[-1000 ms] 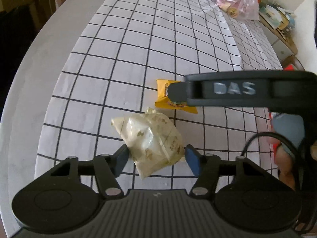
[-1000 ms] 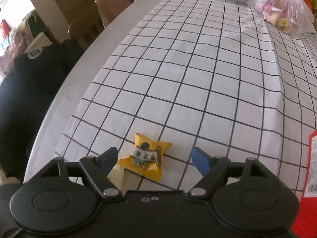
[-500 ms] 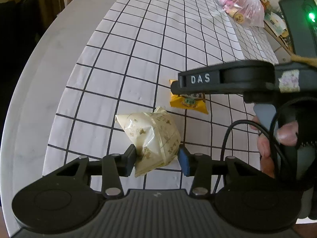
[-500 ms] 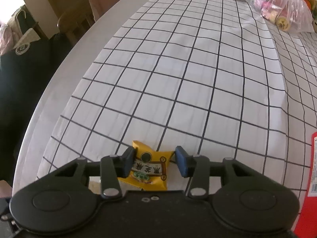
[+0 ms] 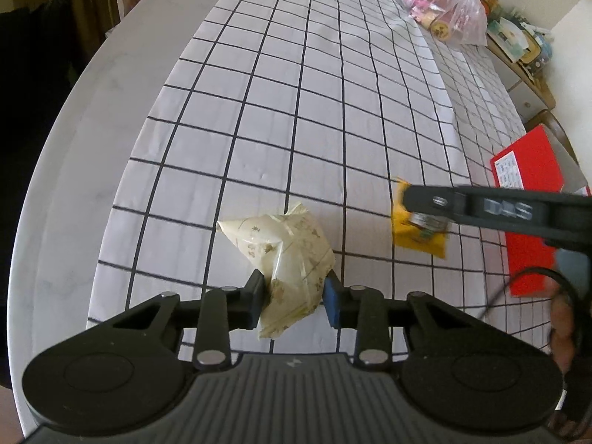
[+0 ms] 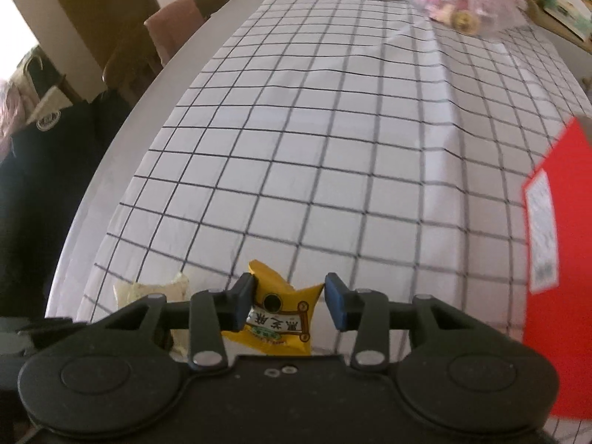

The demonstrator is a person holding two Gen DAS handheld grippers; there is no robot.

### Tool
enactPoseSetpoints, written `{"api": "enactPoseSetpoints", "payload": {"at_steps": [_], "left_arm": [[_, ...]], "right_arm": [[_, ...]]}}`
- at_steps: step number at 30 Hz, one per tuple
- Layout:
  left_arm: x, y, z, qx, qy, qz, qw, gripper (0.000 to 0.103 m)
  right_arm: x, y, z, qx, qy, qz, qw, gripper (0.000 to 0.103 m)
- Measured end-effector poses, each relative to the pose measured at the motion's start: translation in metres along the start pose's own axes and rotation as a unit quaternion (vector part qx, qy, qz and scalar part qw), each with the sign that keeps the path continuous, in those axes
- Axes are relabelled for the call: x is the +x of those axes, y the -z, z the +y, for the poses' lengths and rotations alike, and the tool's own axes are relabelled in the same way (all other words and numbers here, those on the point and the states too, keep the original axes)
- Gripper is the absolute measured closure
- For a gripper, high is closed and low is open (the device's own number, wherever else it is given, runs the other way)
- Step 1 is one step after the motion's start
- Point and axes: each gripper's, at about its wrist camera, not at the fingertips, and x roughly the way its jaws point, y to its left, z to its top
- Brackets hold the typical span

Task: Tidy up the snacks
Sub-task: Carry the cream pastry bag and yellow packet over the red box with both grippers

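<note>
Left claw [image 5: 293, 301] closing on crumpled cream packet [image 5: 285, 255].

Count: 2 tongs, left [image 5: 292, 298] and right [image 6: 290, 305]. 2 snacks: 1 cream pack [image 5: 285, 244], 1 yellow pack [image 6: 281, 318]. 1 red box [image 5: 529, 199]. 1 plastic bag [image 5: 444, 18]. 1 table [image 5: 92, 111].

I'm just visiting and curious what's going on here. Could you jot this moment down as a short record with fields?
Setting: table under a white checked cloth
Left gripper: jaws closing on a cream snack packet
Right gripper: jaws closing on a yellow snack packet
Yellow packet height: looks lifted off the cloth
Nearby: red box to the right
Far end: clear plastic bag of items
</note>
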Motion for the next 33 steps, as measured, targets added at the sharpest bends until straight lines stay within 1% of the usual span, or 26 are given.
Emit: {"api": "enactPoseSetpoints", "payload": {"at_steps": [3, 8, 14, 20, 23, 33], "left_arm": [[-0.004, 0.004, -0.003, 0.0, 0.002, 0.0, 1.0, 0.075], [-0.017, 0.012, -0.013, 0.007, 0.012, -0.004, 0.9999, 0.075], [-0.036, 0.023, -0.041, 0.031, 0.032, -0.009, 0.9989, 0.075], [-0.055, 0.023, -0.09, 0.074, 0.053, -0.023, 0.9956, 0.075], [-0.062, 0.021, -0.118, 0.094, 0.061, -0.033, 0.9931, 0.075], [-0.063, 0.011, -0.216, 0.15, 0.074, -0.054, 0.9844, 0.075]], "right_arm": [[-0.019, 0.016, -0.011, 0.015, -0.004, -0.008, 1.0, 0.063], [-0.058, 0.041, -0.031, 0.036, -0.013, -0.025, 0.999, 0.063], [-0.099, 0.057, -0.06, 0.063, -0.013, -0.055, 0.996, 0.063], [-0.14, 0.065, -0.098, 0.081, -0.008, -0.097, 0.992, 0.063], [-0.153, 0.067, -0.12, 0.09, -0.004, -0.113, 0.99, 0.063], [-0.182, 0.074, -0.202, 0.113, 0.02, -0.14, 0.984, 0.063]]}}
